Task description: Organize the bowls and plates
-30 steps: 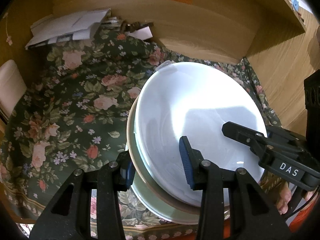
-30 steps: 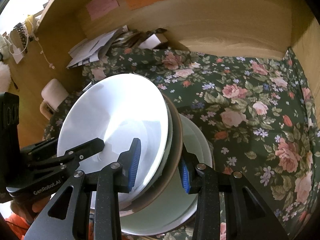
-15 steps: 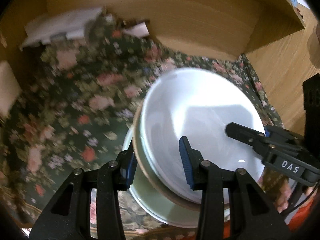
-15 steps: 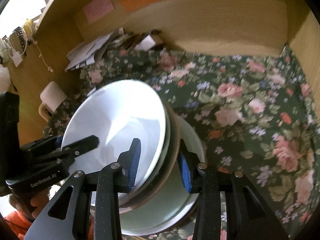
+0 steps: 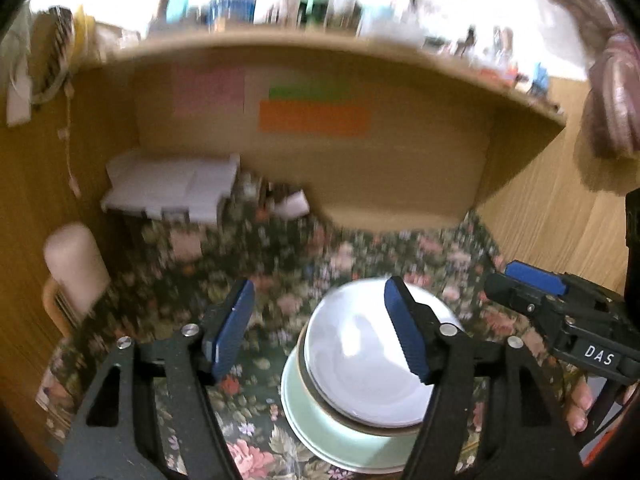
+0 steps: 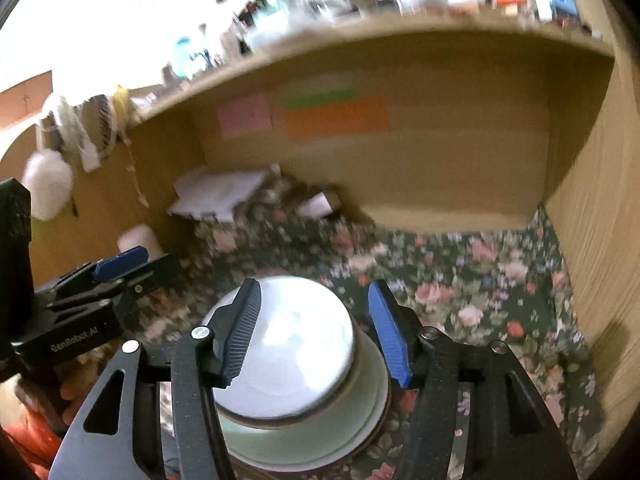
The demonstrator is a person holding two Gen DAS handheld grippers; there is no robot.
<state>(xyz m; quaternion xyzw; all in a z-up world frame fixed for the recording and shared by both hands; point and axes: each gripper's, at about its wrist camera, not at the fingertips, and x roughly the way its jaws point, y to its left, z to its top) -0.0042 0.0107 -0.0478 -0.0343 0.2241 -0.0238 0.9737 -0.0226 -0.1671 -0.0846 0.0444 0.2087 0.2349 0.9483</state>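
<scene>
Resting lower centre on floral cloth (image 5: 352, 256): round glossy plates (image 5: 360, 364); left gripper (image 5: 320, 332), right gripper (image 6: 316, 332) now released, spread wide.

The left gripper (image 5: 318, 328) hung with its blue-padded jaws spread wide, gripping nothing. The right gripper (image 6: 316, 330) was likewise parted and empty. Each appeared at the edge of the other's view, side by side, fingers pointing forward

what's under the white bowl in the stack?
Under the white bowl sits a brown-rimmed dish, only its edge showing, then a pale green plate on the floral cloth. Anything lower is covered.
</scene>
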